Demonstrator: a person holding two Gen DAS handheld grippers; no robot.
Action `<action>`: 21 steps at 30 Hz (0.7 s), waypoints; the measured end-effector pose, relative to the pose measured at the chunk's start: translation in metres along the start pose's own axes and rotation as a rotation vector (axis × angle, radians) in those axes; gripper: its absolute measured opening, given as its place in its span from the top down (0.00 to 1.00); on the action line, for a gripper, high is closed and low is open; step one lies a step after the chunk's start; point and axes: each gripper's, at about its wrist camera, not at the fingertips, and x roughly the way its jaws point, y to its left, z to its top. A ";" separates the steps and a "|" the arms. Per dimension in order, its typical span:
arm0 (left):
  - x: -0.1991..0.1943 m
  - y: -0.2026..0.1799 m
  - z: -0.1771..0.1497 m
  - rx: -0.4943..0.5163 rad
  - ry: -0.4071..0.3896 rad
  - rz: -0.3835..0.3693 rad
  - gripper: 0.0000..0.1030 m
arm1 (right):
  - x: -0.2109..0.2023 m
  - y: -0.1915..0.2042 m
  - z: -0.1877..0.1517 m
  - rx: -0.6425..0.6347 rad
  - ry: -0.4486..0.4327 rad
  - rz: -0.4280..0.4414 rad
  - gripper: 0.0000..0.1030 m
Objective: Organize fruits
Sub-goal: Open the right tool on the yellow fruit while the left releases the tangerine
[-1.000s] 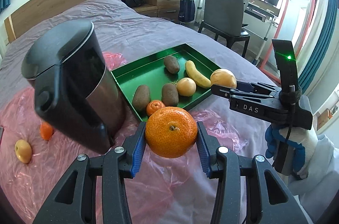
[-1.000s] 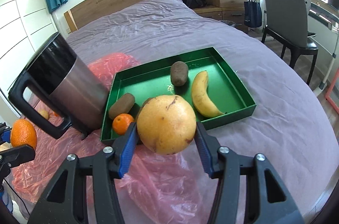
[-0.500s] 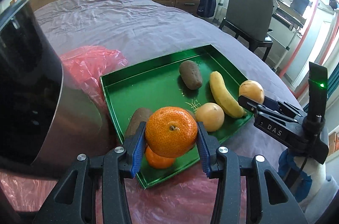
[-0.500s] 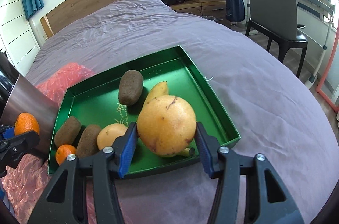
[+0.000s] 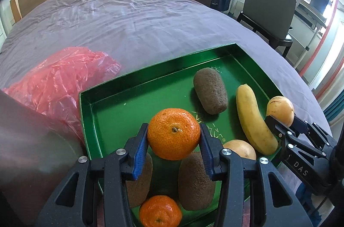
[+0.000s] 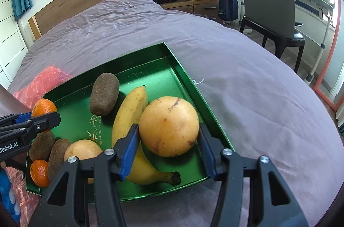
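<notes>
In the left wrist view, the left gripper (image 5: 174,136) had its jaws pressed on either side of a tangerine (image 5: 173,133), holding it above the near end of a green tray (image 5: 103,96) that lay on a purple-covered bed (image 5: 129,18). In the tray lay a kiwi (image 5: 210,90), a banana (image 5: 253,121), two more kiwis under the jaws, a second tangerine (image 5: 160,211) at the near edge and a round yellow fruit (image 5: 241,149). A crumpled red plastic bag (image 5: 58,85) lay just left of the tray. The right gripper (image 5: 279,122) came in from the right.

In the right wrist view, the right gripper (image 6: 168,140) had its jaws clamped on a large yellow-orange fruit (image 6: 168,126), held over the banana (image 6: 131,111) at the tray's (image 6: 185,76) right side. The left gripper (image 6: 46,118) with its tangerine (image 6: 44,107) showed at the left edge.
</notes>
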 end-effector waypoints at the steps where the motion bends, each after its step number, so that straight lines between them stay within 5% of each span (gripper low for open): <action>1: 0.003 0.000 0.000 0.003 0.007 0.002 0.61 | 0.002 -0.001 -0.001 0.005 0.005 -0.002 0.68; 9: 0.024 -0.001 -0.006 0.022 0.053 0.011 0.61 | 0.011 0.000 0.001 -0.003 0.011 -0.016 0.68; 21: -0.001 -0.003 -0.006 0.020 0.039 -0.013 0.54 | 0.007 0.000 0.002 0.000 0.027 -0.019 0.64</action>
